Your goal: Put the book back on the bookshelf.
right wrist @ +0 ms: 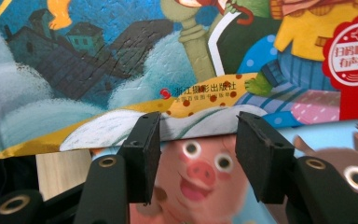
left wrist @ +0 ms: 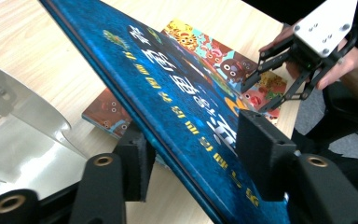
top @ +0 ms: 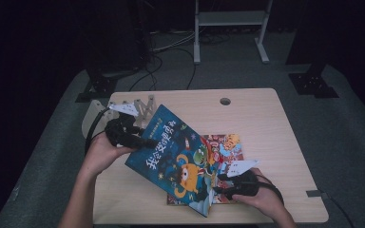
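Right claw (top: 222, 184): black, clenched, jaws at the near edge of the blue hardcover picture book (top: 173, 159); contact unclear. Book: tilted above a second, colourful animal-cover picture book (top: 225, 145), largely hidden beneath. Left claw (top: 145, 141): jaws straddle the blue book's far-left edge, pads clamped on it. Pale wooden tabletop (top: 261, 118): beneath all.

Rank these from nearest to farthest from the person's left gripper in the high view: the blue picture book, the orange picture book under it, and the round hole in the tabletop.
1. The blue picture book: its raised left edge sits between the jaws of the left gripper.
2. The orange picture book: flat on the table, to the gripper's right.
3. The round hole: near the table's far edge, farthest.
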The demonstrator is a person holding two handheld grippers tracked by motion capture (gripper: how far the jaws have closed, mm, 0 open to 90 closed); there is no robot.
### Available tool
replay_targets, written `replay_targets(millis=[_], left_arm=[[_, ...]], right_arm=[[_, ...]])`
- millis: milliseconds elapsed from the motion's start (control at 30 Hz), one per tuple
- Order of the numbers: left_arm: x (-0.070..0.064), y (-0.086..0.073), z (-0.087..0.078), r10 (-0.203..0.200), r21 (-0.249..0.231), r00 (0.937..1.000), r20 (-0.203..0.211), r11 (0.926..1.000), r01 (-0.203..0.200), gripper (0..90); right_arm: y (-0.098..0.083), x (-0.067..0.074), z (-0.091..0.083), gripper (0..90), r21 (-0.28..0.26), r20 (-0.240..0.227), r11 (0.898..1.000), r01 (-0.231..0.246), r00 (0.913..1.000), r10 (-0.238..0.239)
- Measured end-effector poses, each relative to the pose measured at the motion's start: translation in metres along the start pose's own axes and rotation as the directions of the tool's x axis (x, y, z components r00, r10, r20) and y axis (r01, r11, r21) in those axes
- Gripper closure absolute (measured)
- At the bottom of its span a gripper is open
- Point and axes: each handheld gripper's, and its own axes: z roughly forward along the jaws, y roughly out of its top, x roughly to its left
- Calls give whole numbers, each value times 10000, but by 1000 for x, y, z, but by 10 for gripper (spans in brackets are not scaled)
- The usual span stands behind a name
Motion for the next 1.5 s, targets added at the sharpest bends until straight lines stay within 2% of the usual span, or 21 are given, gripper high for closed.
replay_targets(millis=[67, 200, 400, 567, 733, 867, 1000, 1133, 1233, 1333, 1367, 1400, 1433, 1500], left_arm=[[1, 8, -2, 83, -10, 9999, 62, 10000, -83, 526], [3, 24, -2, 310, 299, 9995, -8, 9991, -309, 547], [8, 40, -5, 274, 377, 9996, 54, 9989, -275, 596], [10, 49, -8, 285, 522, 9996, 65, 9982, -288, 619], [9, 64, -11, 483, 700, 9988, 42, 9964, -485, 652], [4, 76, -11, 798, 924, 9968, 48, 9925, -799, 673], [-1, 89, -10, 1059, 1224, 9943, 119, 9867, -1066, 688], [-6, 100, -9, 1247, 1439, 9921, 115, 9817, -1251, 702], [-10, 107, -10, 1370, 1528, 9905, 128, 9787, -1374, 718], [-12, 111, -12, 1461, 1540, 9889, 253, 9769, -1483, 739], [-14, 113, -12, 1495, 1618, 9885, 221, 9752, -1511, 743], [-14, 114, -13, 1531, 1654, 9880, 197, 9741, -1543, 746], [-15, 115, -13, 1532, 1618, 9880, 207, 9746, -1545, 751], [-16, 117, -14, 1467, 1560, 9887, 318, 9763, -1499, 767]], right_arm=[[3, 2, 3, 491, 9, -40, 9999, -133, 9999, 133], [9, 5, 8, 490, 70, 51, 9996, -266, 9996, 265], [16, 8, 16, 494, 56, 239, 9993, -382, 9990, 380], [21, 11, 22, 490, -14, 417, 9995, -318, 9986, 318], [27, 15, 29, 489, -9, 562, 9996, -274, 9980, 274], [31, 19, 33, 485, 1, 541, 10000, -41, 9985, 41], [30, 16, 32, 471, -26, 693, 10000, 19, 9976, -17], [25, 6, 22, 461, -279, 1083, 9993, -252, 9937, 280], [17, -6, 10, 446, -580, 1539, 9969, -533, 9862, 617], [6, -22, -3, 415, -885, 2032, 9906, -1038, 9718, 1200], [3, -27, -8, 408, -998, 2234, 9888, -1108, 9659, 1307], [-2, -35, -14, 402, -1150, 2522, 9852, -1275, 9555, 1531], [-5, -39, -18, 400, -1244, 2644, 9821, -1416, 9493, 1704], [-12, -50, -28, 390, -1479, 3007, 9745, -1689, 9310, 2070]])
